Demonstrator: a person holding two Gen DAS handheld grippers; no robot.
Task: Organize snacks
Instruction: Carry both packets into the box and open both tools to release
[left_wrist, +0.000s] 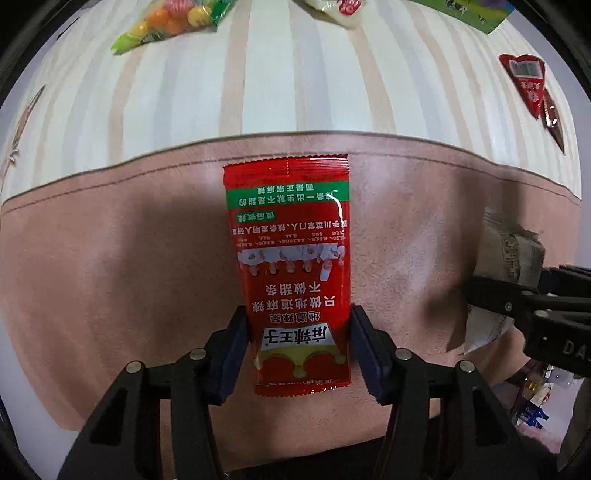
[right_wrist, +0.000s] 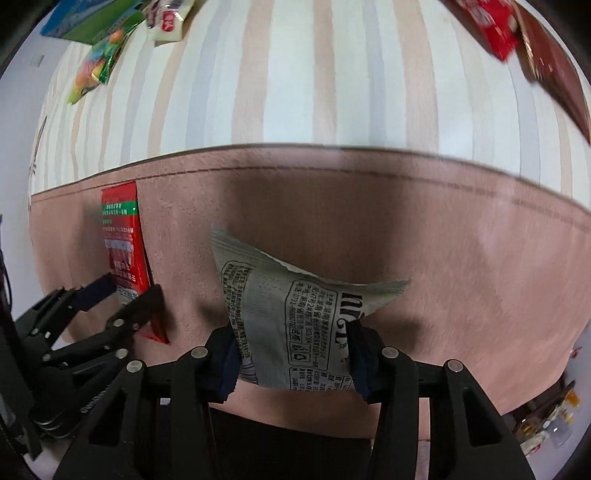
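Snacks mid-sort: left gripper (left_wrist: 299, 347) clamps red packet (left_wrist: 291, 258), right gripper (right_wrist: 291, 354) clamps grey packet (right_wrist: 291, 325); candy bag (left_wrist: 166, 22) and others unsorted on the striped cloth (left_wrist: 295, 92)

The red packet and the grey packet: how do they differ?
The red packet is flat and smooth; the grey packet is puffy and creased. Red sits in the left gripper, grey in the right gripper. Both are pinched by their sides above the pink cloth.
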